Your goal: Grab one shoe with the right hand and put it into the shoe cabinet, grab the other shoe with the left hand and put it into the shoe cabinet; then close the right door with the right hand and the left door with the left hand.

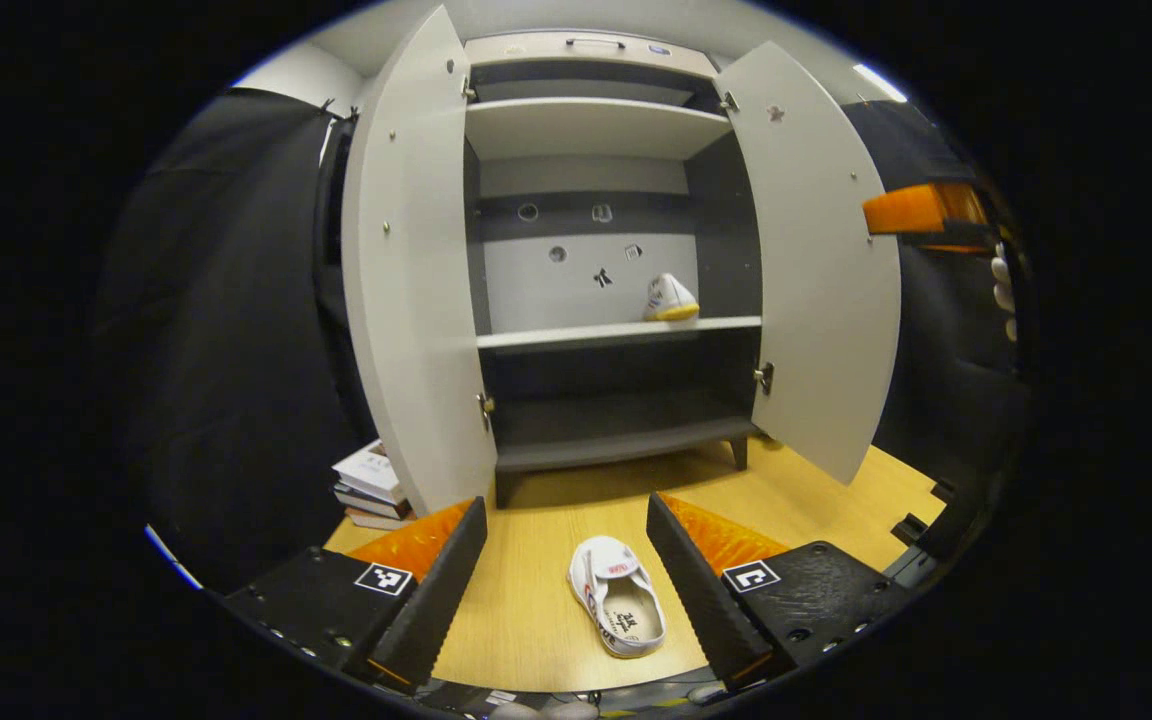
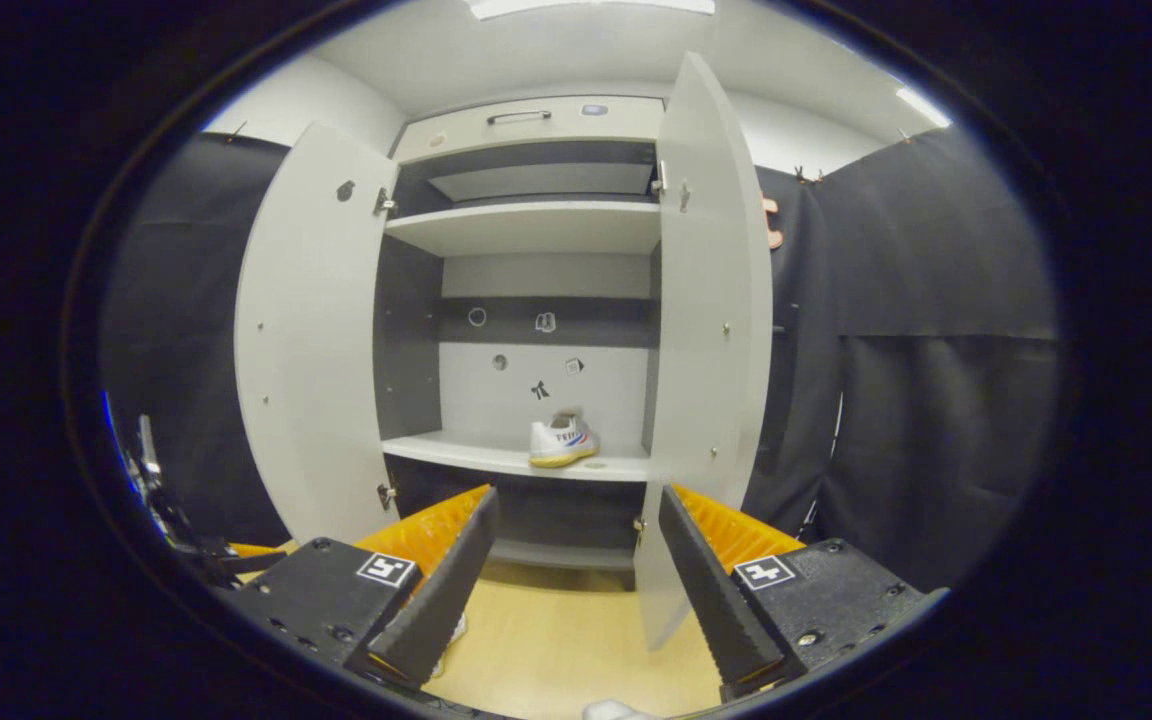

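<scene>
White canvas, the second shoe (image 1: 618, 608) lies on the wooden floor (image 1: 536, 560) between the left gripper (image 1: 566, 585)'s wide-open, empty fingers (lined up, I judge, to grab it), its mate (image 2: 561, 442) already shelved, right gripper (image 2: 576, 590) open, empty.

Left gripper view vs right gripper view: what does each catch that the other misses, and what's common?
Left gripper view alone: the shoe on the floor lying between the open left gripper fingers, plus a stack of books beside the left door.
Right gripper view alone: the open right gripper, empty, facing the cabinet.
Shared: the shoe cabinet, both doors open, and one shoe on the middle shelf.
</scene>
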